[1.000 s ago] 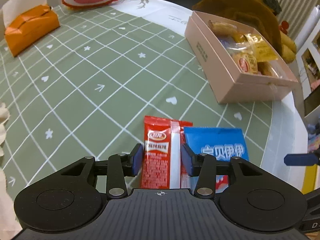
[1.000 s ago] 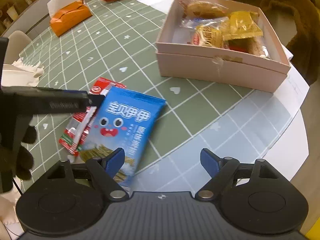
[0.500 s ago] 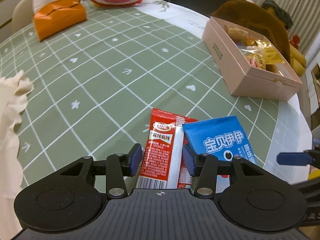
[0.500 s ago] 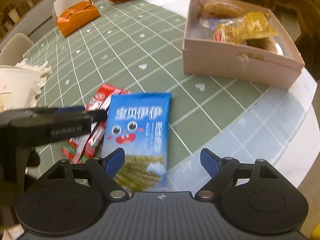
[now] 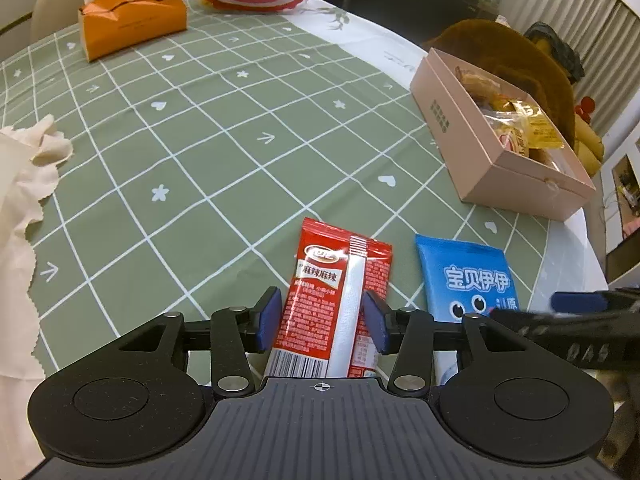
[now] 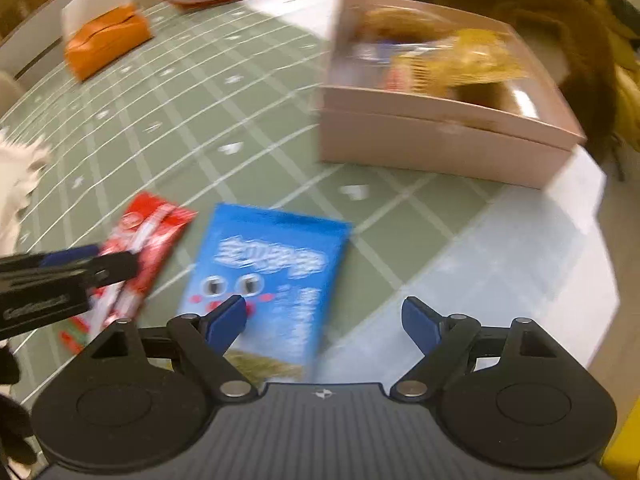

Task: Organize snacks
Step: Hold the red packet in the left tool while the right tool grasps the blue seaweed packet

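Red packet pulled clear of the blue one

Your left gripper's (image 5: 320, 320) jaws stood half closed on the red packet (image 5: 320, 280), the pads against its two long edges, and it lay low over the tabletop (image 5: 200, 140). A second earlier the red packet sat tucked against and partly under the blue packet (image 5: 468, 280); you slid it sideways, and a strip of green cloth showed between them. Your right gripper (image 6: 324, 320) hung with jaws wide open and empty, one pad over the blue packet's lower half, in a blurred view. Both packets were out of the pink box (image 5: 480, 152), which sat well apart with other snacks inside, so each could probably be carried there separately.
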